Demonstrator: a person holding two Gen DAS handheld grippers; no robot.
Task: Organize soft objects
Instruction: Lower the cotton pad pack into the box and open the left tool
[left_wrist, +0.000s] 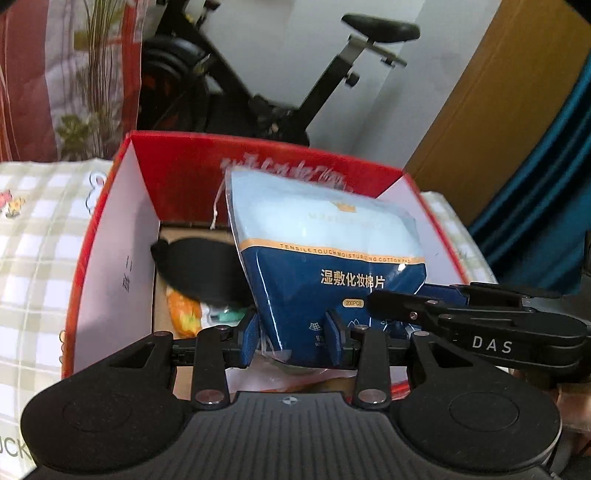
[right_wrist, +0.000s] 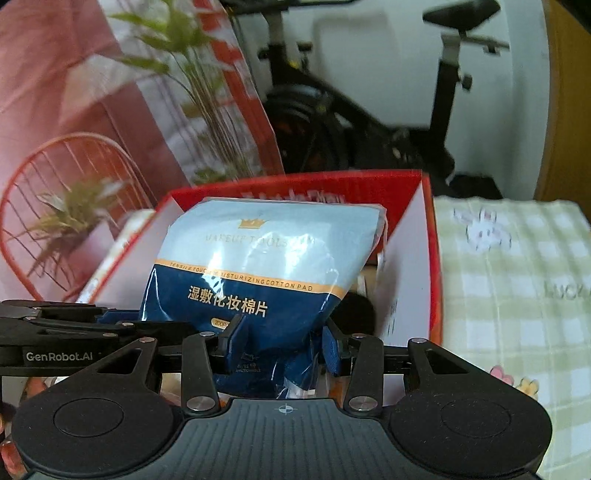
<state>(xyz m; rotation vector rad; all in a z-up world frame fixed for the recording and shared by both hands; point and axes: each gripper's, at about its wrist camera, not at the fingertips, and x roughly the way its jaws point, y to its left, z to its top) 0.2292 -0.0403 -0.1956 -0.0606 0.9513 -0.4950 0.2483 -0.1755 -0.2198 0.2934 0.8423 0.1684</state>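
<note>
A blue and pale-blue bag of cotton pads (left_wrist: 325, 258) hangs over an open red box (left_wrist: 110, 236). My left gripper (left_wrist: 293, 338) is shut on the bag's lower edge, its blue pads pinching the plastic. From the right side my right gripper (right_wrist: 280, 341) is shut on the same bag of cotton pads (right_wrist: 266, 266), above the red box (right_wrist: 430, 266). Each gripper shows in the other's view: the right one (left_wrist: 461, 314) and the left one (right_wrist: 85, 328). Inside the box lie a black soft item (left_wrist: 199, 266) and an orange item (left_wrist: 183, 312).
The box sits on a green-and-white checked cloth (left_wrist: 33, 236) (right_wrist: 517, 295). Behind it stand a black exercise bike (left_wrist: 280, 85), a patterned red and white curtain (left_wrist: 55, 74) and an orange wire chair (right_wrist: 66, 206) with a plant. A brown panel (left_wrist: 498, 110) stands at the back right.
</note>
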